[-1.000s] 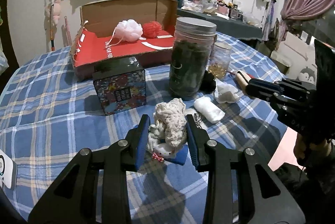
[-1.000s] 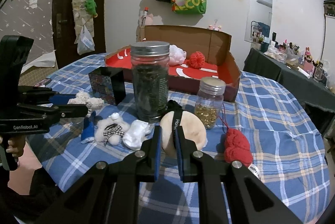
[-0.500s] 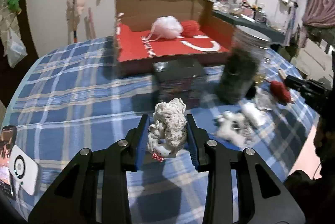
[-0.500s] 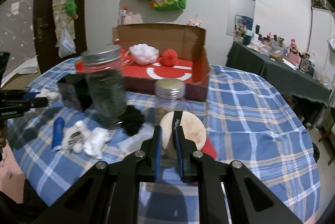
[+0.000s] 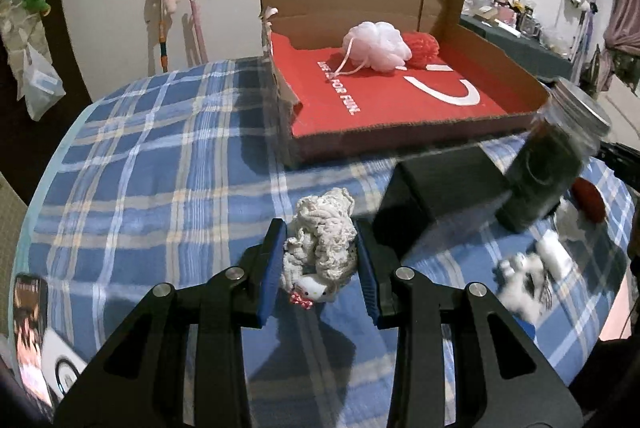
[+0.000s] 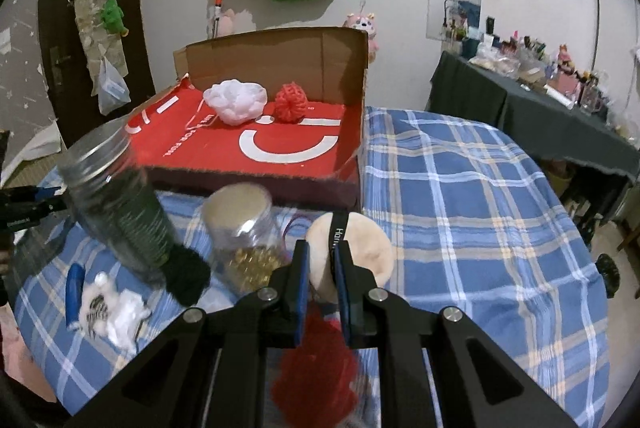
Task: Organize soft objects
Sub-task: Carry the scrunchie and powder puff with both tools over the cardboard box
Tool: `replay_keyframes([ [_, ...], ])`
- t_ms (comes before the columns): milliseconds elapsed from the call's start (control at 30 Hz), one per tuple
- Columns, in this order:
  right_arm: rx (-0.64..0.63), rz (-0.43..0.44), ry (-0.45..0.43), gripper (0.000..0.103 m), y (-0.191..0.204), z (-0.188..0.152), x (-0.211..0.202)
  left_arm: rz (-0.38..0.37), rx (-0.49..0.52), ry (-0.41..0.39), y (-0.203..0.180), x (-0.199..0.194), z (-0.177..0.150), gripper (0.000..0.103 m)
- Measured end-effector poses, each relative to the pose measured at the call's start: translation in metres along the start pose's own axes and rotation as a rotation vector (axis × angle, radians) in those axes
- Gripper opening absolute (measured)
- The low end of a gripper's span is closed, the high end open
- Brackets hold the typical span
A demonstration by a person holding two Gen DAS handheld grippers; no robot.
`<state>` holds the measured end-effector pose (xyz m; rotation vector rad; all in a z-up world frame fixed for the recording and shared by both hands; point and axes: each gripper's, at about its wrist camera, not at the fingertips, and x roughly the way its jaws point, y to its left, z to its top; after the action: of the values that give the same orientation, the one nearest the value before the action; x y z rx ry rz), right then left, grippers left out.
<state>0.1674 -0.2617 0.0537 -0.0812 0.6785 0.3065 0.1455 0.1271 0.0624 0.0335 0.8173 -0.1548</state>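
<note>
My left gripper (image 5: 320, 260) is shut on a cream crocheted soft toy (image 5: 324, 232) with a small white cat charm, held above the blue plaid table. My right gripper (image 6: 322, 272) is shut on a beige round puff (image 6: 360, 248) with a black strap, held above the table. The open cardboard box (image 5: 400, 108) with a red floor stands at the back; it also shows in the right wrist view (image 6: 280, 148). In it lie a pink mesh pouf (image 5: 378, 44) and a red yarn ball (image 5: 422, 48). A red yarn piece (image 6: 316, 360) lies under my right gripper.
On the table stand a tall dark jar (image 6: 120, 204), a small jar of gold bits (image 6: 244, 236) and a black box (image 5: 436, 196). A black soft piece (image 6: 188, 276), a white fluffy toy (image 6: 108, 312) and a blue item (image 6: 74, 288) lie at the left. A phone (image 5: 28, 308) lies near the edge.
Both grippers have lifted and moved toward the cardboard box with their objects still held. The jars and the black box now sit lower and to the side in both views.
</note>
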Motion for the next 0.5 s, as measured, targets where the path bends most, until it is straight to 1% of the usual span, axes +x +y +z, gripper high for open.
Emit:
replay_keyframes([
  [100, 0.004, 0.021, 0.004, 0.014, -0.005, 0.011, 0.005, -0.023, 0.009, -0.008, 0.003, 0.003, 0.016, 0.032],
  [200, 0.006, 0.066, 0.004, 0.014, -0.007, 0.025, 0.009, -0.052, 0.017, -0.017, 0.003, 0.004, 0.029, 0.032],
  [300, -0.020, 0.084, 0.002, 0.014, -0.004, 0.039, 0.013, -0.089, 0.036, -0.029, -0.001, 0.005, 0.045, 0.032],
  [400, -0.038, 0.108, 0.007, 0.014, 0.000, 0.053, 0.019, -0.102, 0.068, -0.038, -0.008, 0.006, 0.059, 0.032],
  [500, -0.078, 0.118, 0.016, 0.014, 0.007, 0.070, 0.027, -0.129, 0.085, -0.029, -0.012, 0.014, 0.075, 0.032],
])
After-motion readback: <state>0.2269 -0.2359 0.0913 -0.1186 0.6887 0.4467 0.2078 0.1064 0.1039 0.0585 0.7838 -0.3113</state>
